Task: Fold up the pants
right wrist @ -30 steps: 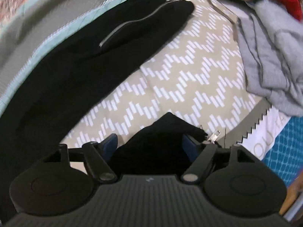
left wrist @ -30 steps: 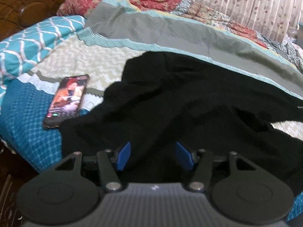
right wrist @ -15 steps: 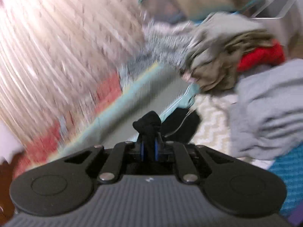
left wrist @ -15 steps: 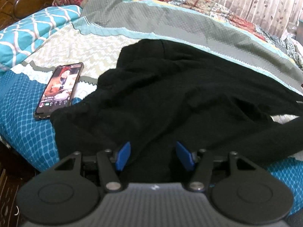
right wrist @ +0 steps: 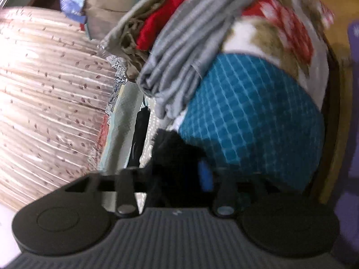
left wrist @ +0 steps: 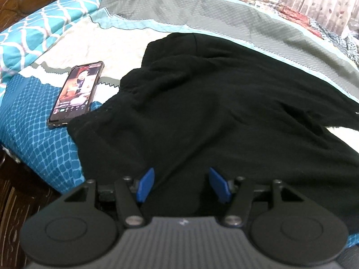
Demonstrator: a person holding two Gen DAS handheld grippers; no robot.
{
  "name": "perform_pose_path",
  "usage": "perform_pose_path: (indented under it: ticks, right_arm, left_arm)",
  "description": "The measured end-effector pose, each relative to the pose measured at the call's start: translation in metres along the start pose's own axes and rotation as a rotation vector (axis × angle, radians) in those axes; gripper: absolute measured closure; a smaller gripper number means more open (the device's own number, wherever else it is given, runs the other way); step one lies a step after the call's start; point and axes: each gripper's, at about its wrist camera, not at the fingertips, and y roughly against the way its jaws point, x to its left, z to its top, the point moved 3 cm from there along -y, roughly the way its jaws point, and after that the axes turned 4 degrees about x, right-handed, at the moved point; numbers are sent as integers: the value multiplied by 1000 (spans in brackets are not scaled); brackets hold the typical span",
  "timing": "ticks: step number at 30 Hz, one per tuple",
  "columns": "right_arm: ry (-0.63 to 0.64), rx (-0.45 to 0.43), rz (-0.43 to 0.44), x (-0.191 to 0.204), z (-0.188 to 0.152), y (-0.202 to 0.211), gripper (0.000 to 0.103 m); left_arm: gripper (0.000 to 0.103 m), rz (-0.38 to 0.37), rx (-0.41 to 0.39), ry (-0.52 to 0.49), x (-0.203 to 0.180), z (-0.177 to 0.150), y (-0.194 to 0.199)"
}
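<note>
Black pants lie spread across the bed, waistband toward the left. My left gripper is open, its blue pads wide apart just over the near edge of the pants, holding nothing. In the blurred right wrist view, black pants cloth fills the space between the fingers of my right gripper. One blue pad shows at the right, spread wide from the left finger. The far pant leg shows as a thin black strip.
A phone with a lit screen lies on the bedspread left of the pants, near the bed's edge. A pile of grey, red and brown clothes sits on the bed's far end. A curtain hangs behind.
My right gripper, shut on the pant-leg end half a second ago, has swung round and its fingers now stand apart. My left gripper has drifted slightly over the pants and stayed open.
</note>
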Motion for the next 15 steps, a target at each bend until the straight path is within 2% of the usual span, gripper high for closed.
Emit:
perform_pose_path:
  ticks: [1, 5, 7, 9, 10, 11, 12, 14, 15]
  right_arm:
    - [47, -25, -23, 6, 2, 3, 37]
    - [318, -133, -173, 35, 19, -3, 37]
    - [446, -90, -223, 49, 25, -21, 37]
    - [542, 32, -287, 59, 26, -49, 32]
    - [566, 106, -328, 59, 25, -63, 36]
    - [583, 179, -375, 57, 24, -78, 45]
    - [581, 224, -390, 55, 24, -87, 84]
    - [528, 216, -346, 62, 28, -88, 88]
    - [512, 176, -272, 71, 35, -79, 88]
  left_arm:
    - [45, 2, 1, -1, -1, 0, 0]
    - [44, 9, 2, -22, -5, -2, 1]
    - [43, 9, 2, -22, -4, -2, 2]
    - [43, 6, 3, -13, -3, -2, 2]
    - [43, 4, 3, -9, -3, -2, 2]
    - [43, 4, 2, -8, -2, -2, 2]
    - [43, 4, 1, -8, -3, -2, 2]
    - [43, 6, 0, -8, -3, -2, 3]
    - [43, 8, -1, -7, -3, -2, 4]
